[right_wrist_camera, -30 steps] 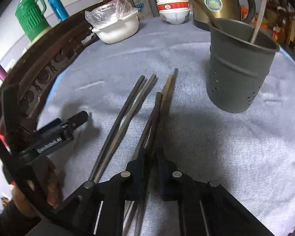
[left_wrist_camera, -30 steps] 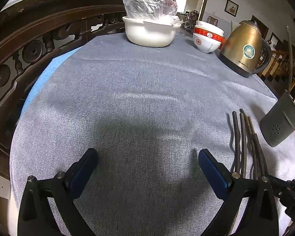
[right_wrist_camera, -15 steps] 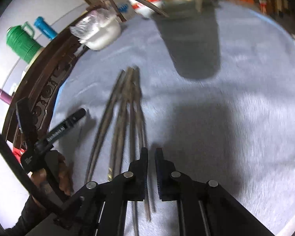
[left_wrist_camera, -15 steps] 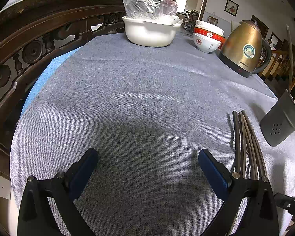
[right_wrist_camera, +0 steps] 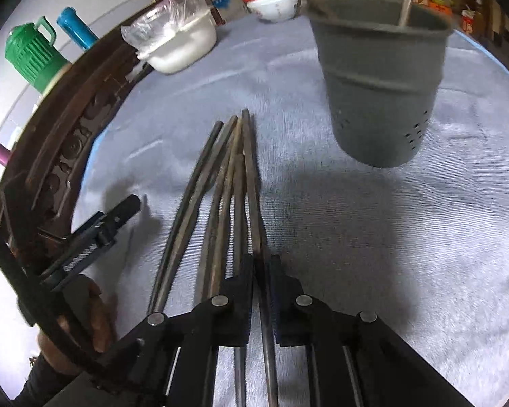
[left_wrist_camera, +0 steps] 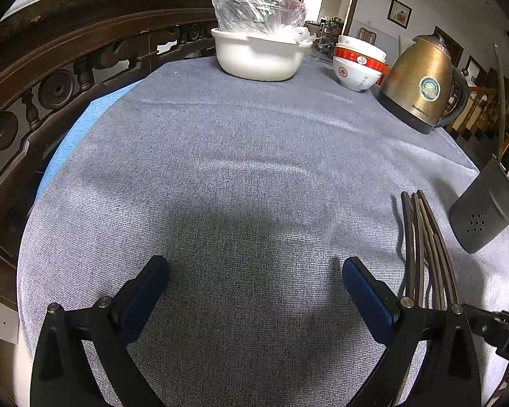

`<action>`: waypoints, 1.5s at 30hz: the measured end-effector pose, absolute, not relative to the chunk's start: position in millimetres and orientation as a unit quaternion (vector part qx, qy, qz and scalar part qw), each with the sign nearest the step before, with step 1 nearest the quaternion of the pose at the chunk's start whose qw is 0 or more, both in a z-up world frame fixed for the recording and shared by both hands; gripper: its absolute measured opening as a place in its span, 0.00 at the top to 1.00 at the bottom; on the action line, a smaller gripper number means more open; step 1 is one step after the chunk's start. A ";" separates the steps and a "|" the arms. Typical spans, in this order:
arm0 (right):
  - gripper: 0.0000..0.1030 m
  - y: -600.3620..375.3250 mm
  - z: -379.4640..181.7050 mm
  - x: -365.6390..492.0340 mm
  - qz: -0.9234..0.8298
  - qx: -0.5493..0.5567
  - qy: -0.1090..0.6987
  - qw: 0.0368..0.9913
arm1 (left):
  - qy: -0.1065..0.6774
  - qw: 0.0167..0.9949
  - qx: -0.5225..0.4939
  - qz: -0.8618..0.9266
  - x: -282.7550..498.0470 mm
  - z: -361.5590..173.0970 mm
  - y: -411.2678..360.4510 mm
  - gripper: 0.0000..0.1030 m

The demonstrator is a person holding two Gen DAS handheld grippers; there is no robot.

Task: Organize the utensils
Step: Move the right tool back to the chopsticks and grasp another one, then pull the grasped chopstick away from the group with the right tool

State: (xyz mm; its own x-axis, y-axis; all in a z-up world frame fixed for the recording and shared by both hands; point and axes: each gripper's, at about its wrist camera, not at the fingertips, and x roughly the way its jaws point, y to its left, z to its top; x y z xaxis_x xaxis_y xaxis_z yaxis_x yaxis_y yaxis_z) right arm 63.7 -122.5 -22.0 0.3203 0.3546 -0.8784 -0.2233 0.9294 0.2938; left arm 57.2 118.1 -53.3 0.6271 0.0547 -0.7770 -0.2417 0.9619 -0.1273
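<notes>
- Right claw (right_wrist_camera: pixel 262 264): black, ridged pads nearly closed, pinching one slim dark chopstick (right_wrist_camera: pixel 251 183) that runs on between the jaws and back under the frame.
- Beside it to the left: remaining chopsticks (right_wrist_camera: pixel 217 186), long, thin, dark brown, matte, lying near-parallel and slightly fanned on the worktop (right_wrist_camera: pixel 356 237).
- Worktop cover: grey-blue woven cloth, finely ribbed, lightly rumpled.
- Beyond the tips, to the right: grey utensil holder (right_wrist_camera: pixel 380 78), tapered cylinder with ridged bands and small drain holes low down, upright, a pale handle inside.
- Left claw (left_wrist_camera: pixel 254 278): blue padded fingers spread wide over bare cloth, gripping nothing.
- Farther back: white ceramic pot (left_wrist_camera: pixel 259 54) under crinkled clear plastic, stacked red-and-white bowls (left_wrist_camera: pixel 358 64), brassy metal kettle (left_wrist_camera: pixel 420 84).
- Along the edge: carved dark wooden rail (left_wrist_camera: pixel 68 68), glossy.
</notes>
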 end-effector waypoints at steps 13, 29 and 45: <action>0.77 -128.7 -20.1 73.1 0.179 0.069 0.560 0.806 | 0.423 0.895 -0.112 0.082 56.6 -52.8 119.5 0.01; 0.62 -118.2 -17.9 76.4 0.167 0.027 0.537 0.826 | 0.424 0.895 -0.110 0.082 56.6 -53.3 119.9 0.01; 0.95 -112.3 -13.3 64.2 0.168 -0.017 0.543 0.823 | 0.422 0.896 -0.113 0.081 55.6 -52.8 120.7 0.01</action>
